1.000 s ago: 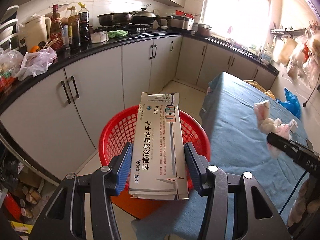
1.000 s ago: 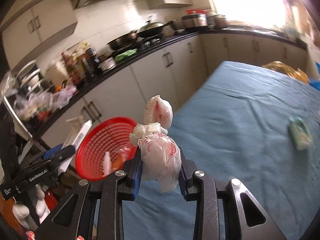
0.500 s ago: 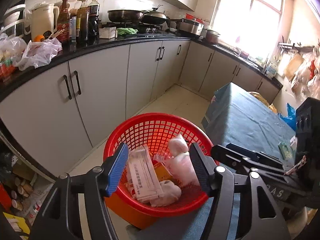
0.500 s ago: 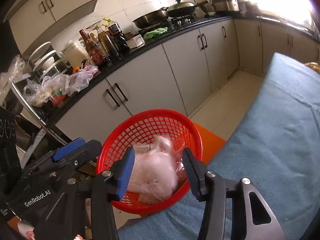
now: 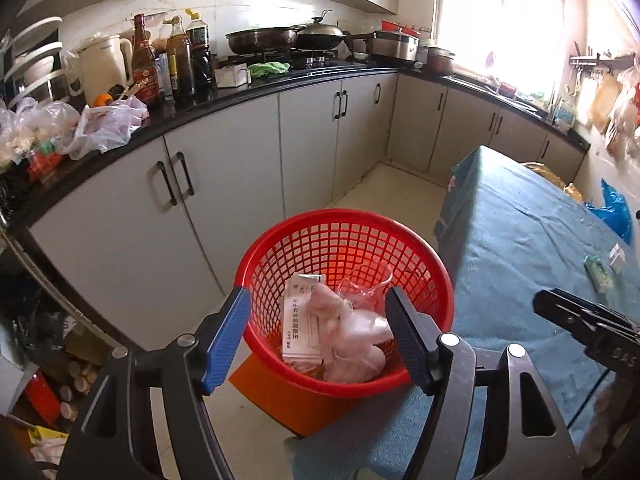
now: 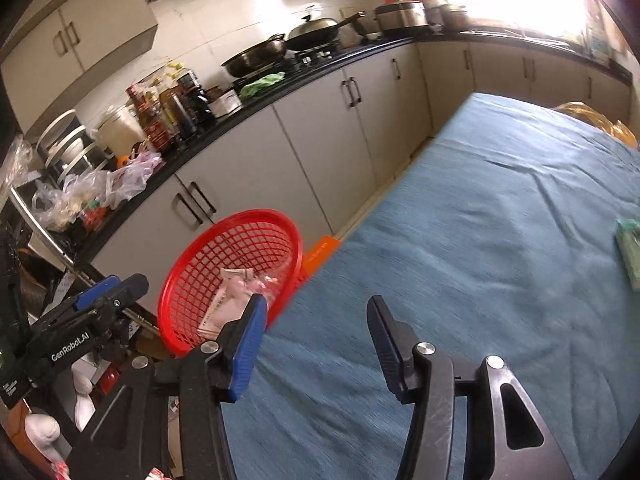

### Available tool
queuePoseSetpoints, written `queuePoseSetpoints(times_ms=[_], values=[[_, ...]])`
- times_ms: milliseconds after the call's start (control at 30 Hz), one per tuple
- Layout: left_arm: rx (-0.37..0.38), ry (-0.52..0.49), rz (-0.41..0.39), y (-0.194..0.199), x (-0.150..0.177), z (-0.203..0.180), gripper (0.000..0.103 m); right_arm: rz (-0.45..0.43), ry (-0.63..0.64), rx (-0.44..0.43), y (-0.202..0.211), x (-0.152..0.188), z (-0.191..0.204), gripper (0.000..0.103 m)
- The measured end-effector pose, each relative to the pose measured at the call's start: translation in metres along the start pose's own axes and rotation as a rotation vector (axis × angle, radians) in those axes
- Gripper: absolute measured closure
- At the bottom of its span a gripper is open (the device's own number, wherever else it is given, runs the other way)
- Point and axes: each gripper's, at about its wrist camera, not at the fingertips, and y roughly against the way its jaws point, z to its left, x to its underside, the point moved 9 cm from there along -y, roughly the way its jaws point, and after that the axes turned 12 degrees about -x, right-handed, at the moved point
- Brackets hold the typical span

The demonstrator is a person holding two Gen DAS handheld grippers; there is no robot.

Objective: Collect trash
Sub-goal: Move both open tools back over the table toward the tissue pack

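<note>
1. Left gripper (image 5: 318,330): its jaws have just been opening and now stand apart with nothing between them. One second earlier they clamped a white medicine box (image 5: 301,322); that box now lies inside the red basket (image 5: 344,220), below and beyond the jaws.
2. Right gripper (image 6: 316,340): its jaws have likewise just been opening and now stand apart, empty, over the near edge of the blue-covered tabletop (image 6: 500,220). One second earlier they clamped a knotted plastic bag (image 5: 352,332); the bag now rests in the basket, touching the box on its right side.
3. In the right wrist view the basket (image 6: 192,276) sits left of and beyond the jaws, off the tabletop's edge, with the left gripper (image 6: 108,288) further left.
4. A small green packet (image 6: 630,252) remains on the tabletop, well to the right of the right jaws. In the left wrist view the same packet (image 5: 598,276) lies beside a small white item (image 5: 617,258), far right of the left jaws.
</note>
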Motion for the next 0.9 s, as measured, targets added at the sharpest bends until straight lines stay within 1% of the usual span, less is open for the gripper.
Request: queuePoseSetpoints(times_ms=[167, 333, 433, 600, 733, 900], values=[[-0.010, -0.023, 0.004, 0.011, 0.007, -0.007, 0.034, -0.021, -0.025, 0.005, 0.017, 0.006, -0.007, 0.046], [-0.023, -0.059, -0.016, 0.025, 0.010, -0.018, 0.031, -0.046, -0.045, 0.010, 0.035, 0.010, -0.015, 0.046], [-0.015, -0.074, -0.028, 0.035, 0.011, -0.027, 0.028, -0.057, -0.054, 0.015, 0.045, 0.013, -0.020, 0.045], [-0.003, -0.105, -0.042, 0.048, 0.013, -0.044, 0.028, -0.082, -0.076, 0.030, 0.064, 0.017, -0.034, 0.043], [0.014, -0.131, -0.047, 0.055, 0.013, -0.061, 0.028, -0.106, -0.106, 0.052, 0.084, 0.021, -0.054, 0.043], [0.083, -0.168, -0.040, 0.065, 0.016, -0.091, 0.028, -0.115, -0.152, 0.080, 0.100, 0.026, -0.079, 0.043]])
